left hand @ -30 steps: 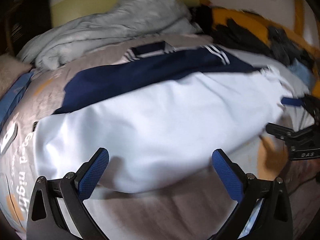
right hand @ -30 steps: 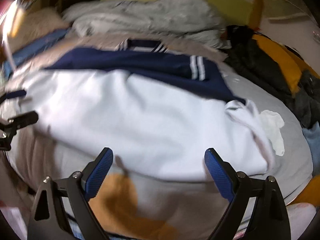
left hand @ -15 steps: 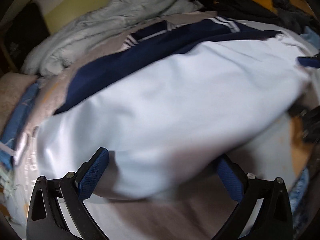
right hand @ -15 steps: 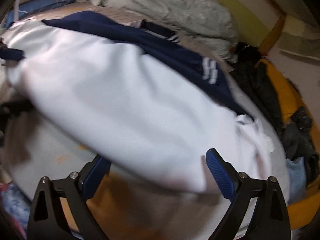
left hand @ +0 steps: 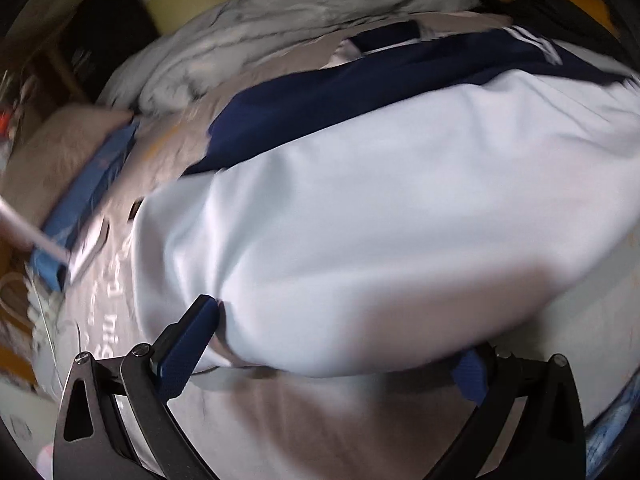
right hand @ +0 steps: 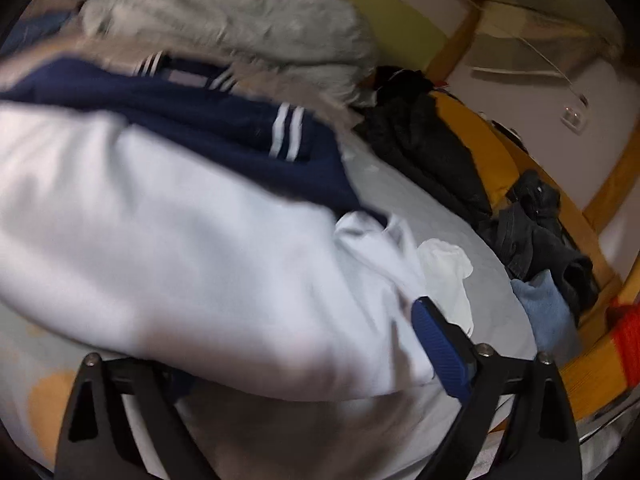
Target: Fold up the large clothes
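A large garment lies spread on the bed, pale white-blue body [left hand: 400, 220] with navy top and white-striped cuff [left hand: 548, 50]. It also shows in the right wrist view [right hand: 180, 248], with navy part [right hand: 208, 128]. My left gripper [left hand: 332, 344] is open, its jaws wide on either side of the garment's near left hem, the fabric edge lying between them. My right gripper [right hand: 288, 364] is open around the near right hem; its left finger is hidden under the cloth. Both views are blurred.
A grey quilt [right hand: 240, 28] is bunched at the head of the bed. Dark clothes [right hand: 432, 152] and a light blue cloth [right hand: 544, 304] lie along the orange bed rail [right hand: 500, 160] on the right. A white sock-like cloth [right hand: 448, 272] lies beside the garment. Blue fabric [left hand: 88, 196] sits left.
Both grippers have moved forward and apart to the garment's near corners, the hem now between their jaws. The jaws stay open. The other gripper no longer shows in either view.
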A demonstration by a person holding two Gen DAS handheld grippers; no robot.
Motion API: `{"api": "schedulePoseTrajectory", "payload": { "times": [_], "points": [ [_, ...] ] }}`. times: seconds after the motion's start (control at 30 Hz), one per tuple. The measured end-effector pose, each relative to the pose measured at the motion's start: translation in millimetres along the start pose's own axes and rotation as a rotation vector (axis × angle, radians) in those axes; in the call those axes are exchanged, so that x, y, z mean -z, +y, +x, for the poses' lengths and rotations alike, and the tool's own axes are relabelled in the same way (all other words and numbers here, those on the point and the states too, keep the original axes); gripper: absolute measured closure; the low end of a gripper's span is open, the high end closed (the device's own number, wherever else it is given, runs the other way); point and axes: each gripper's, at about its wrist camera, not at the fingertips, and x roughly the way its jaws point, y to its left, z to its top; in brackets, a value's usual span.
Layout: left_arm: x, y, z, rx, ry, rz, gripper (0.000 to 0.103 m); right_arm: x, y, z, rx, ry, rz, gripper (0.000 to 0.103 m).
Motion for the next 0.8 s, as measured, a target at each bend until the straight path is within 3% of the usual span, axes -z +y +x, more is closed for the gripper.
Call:
{"api": "schedulePoseTrajectory", "payload": {
  "times": [0.1,0.17,0.2,0.23,0.27,0.33,0.47,0.6,0.7,0.8],
  "points": [
    [-3,26,12,0.006,0.026,-0.119,0.001,-16,-16,-4,-0.059,-0.039,0.076,0.031],
    [-4,46,16,0.044,0.036,-0.232,0.023,-17,-15,0,-0.057,-0.026,0.071,0.040],
    [-3,53,14,0.071,0.032,-0.268,0.029,-15,-14,6,-0.048,-0.007,0.063,0.041],
    [-2,56,12,0.073,0.019,-0.288,0.050,-10,-10,17,-0.078,0.056,0.055,0.046],
    [-1,57,6,0.044,-0.006,-0.289,0.074,-7,-10,22,-0.089,0.079,0.060,0.054],
    [0,58,-7,-0.034,-0.074,-0.280,0.088,-5,-8,23,-0.089,0.086,0.056,0.063],
    [0,74,-31,-0.029,-0.136,-0.349,0.092,-1,-13,3,-0.114,0.033,0.077,0.080],
    [8,92,-53,-0.012,-0.177,-0.369,0.092,-4,-26,-20,-0.141,-0.025,0.102,0.085],
    [10,111,-70,0.034,-0.202,-0.397,0.093,-4,-26,-53,-0.104,-0.101,0.005,0.086],
    [5,130,-76,0.086,-0.177,-0.465,0.093,-16,-36,-82,-0.169,-0.154,-0.027,0.086]
  ]
}}
